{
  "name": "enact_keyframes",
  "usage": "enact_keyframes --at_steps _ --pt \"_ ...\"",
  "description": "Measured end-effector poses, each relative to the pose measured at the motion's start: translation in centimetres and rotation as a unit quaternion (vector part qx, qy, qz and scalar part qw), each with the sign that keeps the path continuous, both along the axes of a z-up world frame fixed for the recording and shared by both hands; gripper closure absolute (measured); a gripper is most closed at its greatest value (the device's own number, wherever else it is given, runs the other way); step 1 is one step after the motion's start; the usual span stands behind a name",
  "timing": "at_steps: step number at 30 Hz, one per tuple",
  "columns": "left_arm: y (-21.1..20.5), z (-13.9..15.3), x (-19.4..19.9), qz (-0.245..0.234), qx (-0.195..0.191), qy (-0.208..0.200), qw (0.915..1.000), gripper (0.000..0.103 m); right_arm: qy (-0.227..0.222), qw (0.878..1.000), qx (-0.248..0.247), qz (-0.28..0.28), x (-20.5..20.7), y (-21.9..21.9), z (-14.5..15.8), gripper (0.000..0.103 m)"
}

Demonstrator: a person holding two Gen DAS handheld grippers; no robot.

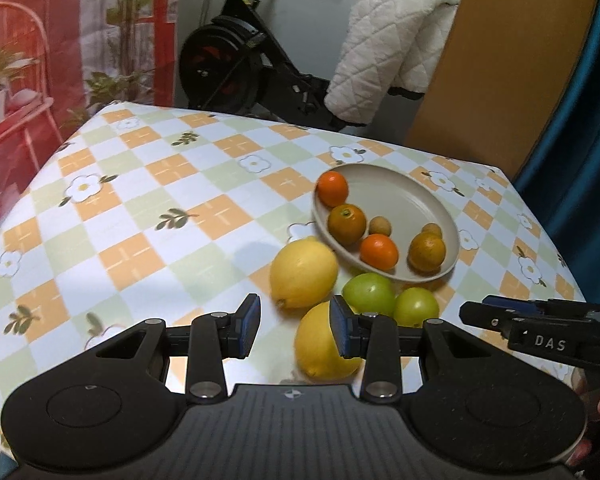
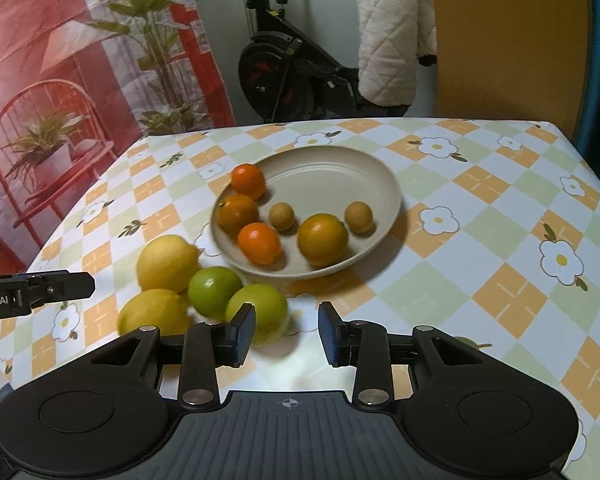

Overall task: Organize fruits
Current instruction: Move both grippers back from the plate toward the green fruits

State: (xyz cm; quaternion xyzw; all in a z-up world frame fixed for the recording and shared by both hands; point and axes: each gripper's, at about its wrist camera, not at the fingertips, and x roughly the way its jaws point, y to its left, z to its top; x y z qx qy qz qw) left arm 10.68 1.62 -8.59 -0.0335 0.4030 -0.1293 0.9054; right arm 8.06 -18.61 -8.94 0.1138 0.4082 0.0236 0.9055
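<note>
Both claws hang over the table (image 2: 500,200) with jaws parted and nothing between them. Ahead of the right claw (image 2: 287,334) sits the plate (image 2: 340,164) of small fruit; the limes (image 2: 216,292) and lemons (image 2: 166,264) lie just ahead to its left. The left claw (image 1: 296,330) hovers just short of the near lemon (image 1: 320,350), plate ahead to its right.
</note>
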Motion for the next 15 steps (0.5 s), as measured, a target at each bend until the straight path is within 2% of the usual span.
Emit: enact_keyframes --at_steps 4,6,8,9,10,12,15 --pt "1.1 0.4 -0.4 0.014 -0.005 -0.005 0.9999 0.063 -0.013 1.000 -0.014 0.008 -0.1 0.7 1.2 0.069" --pt "1.5 1.1 -0.5 0.018 -0.007 -0.017 0.9997 0.063 -0.025 0.999 -0.020 0.008 -0.2 0.7 1.9 0.062" --pt "1.8 1.8 -0.6 0.022 -0.006 -0.031 0.9993 0.062 -0.036 0.999 -0.026 0.008 -0.3 0.8 2.6 0.050" --pt "1.9 2.1 -0.6 0.023 -0.006 -0.037 0.9990 0.058 -0.040 0.999 -0.027 0.008 -0.3 0.8 2.9 0.048" --pt "2.0 2.4 -0.7 0.024 -0.009 -0.044 0.9987 0.046 -0.042 0.999 -0.026 0.008 -0.3 0.8 3.1 0.044" --pt "2.0 2.9 -1.0 0.028 -0.014 -0.058 0.9978 0.028 -0.044 0.999 -0.020 0.008 -0.2 0.6 3.4 0.036" --pt "1.9 3.6 -1.3 0.028 -0.018 -0.082 0.9961 0.015 -0.046 0.999 -0.020 0.011 -0.3 0.7 3.8 0.025"
